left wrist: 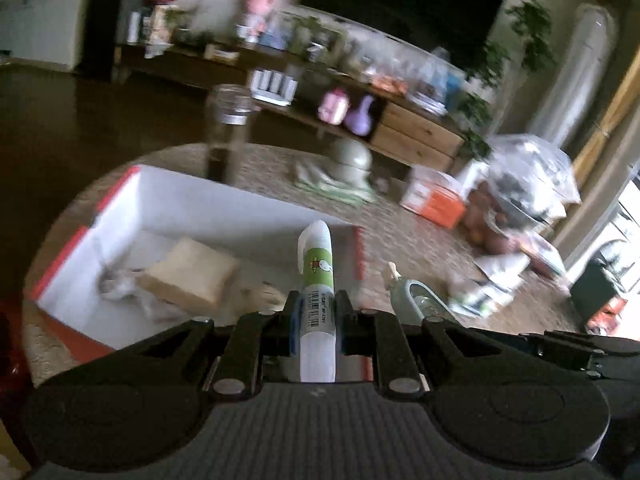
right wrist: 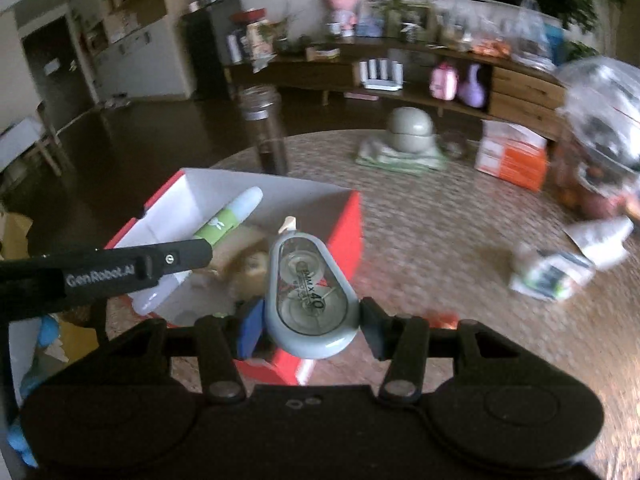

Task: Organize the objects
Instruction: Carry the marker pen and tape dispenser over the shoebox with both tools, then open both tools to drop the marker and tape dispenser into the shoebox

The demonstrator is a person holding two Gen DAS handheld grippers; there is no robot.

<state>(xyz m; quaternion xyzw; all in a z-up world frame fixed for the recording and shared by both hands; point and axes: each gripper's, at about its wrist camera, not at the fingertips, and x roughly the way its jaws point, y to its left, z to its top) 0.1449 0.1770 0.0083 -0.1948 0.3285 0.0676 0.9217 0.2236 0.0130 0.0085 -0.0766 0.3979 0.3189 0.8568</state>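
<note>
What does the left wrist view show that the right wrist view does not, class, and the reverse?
Only the left wrist view shows the tan block on the box floor, and the left gripper closed on the white pen from behind. Only the right wrist view shows the correction tape's clear face with its two reels, held in the right gripper, and the left gripper's side marked GenRobot.AI. Both show the red box, the glass jar and the orange carton.

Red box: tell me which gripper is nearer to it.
Left. The left gripper holds its pen over the red box opening; the right gripper, holding the tape, sits at the box's near corner.
</note>
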